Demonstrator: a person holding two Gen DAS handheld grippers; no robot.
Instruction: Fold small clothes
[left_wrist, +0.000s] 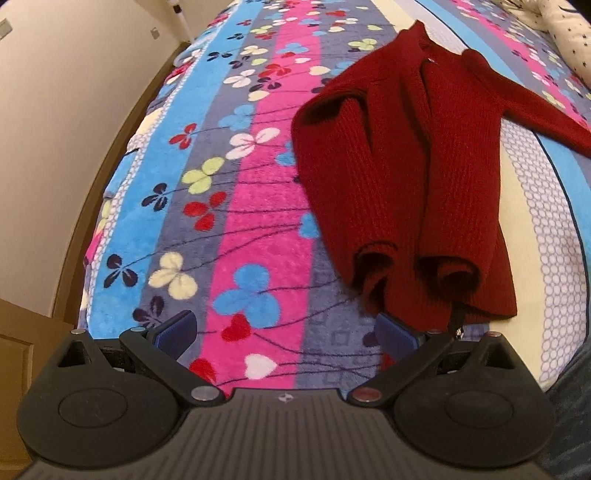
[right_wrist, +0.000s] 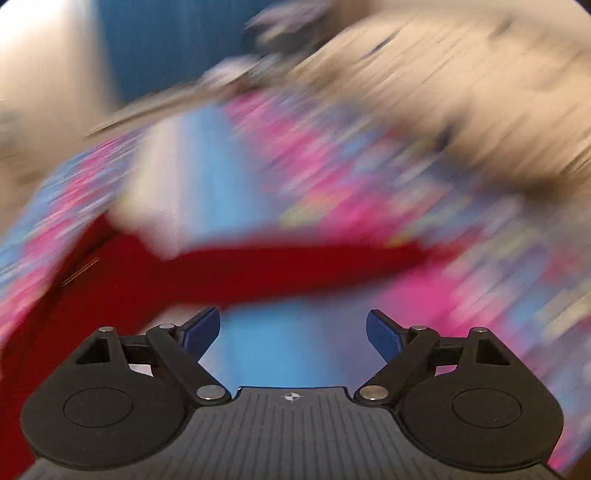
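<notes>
Red sweater (left_wrist: 402, 177) lies half-folded on a floral blanket (left_wrist: 251, 206).
Left gripper (left_wrist: 286, 330) and right gripper (right_wrist: 291, 330) both spread, empty, seemingly reaching for another fold.

Black left gripper (left_wrist: 288, 332), blue padded fingers (left_wrist: 177, 328)

left wrist cam: my view looks steeply down, close over the red sweater (left_wrist: 402, 177) hem on the flowered blanket (left_wrist: 240, 221) | right wrist cam: blurred, close above its outstretched sleeve | shared: sweater (right_wrist: 258, 269), blanket (right_wrist: 332, 166)
</notes>
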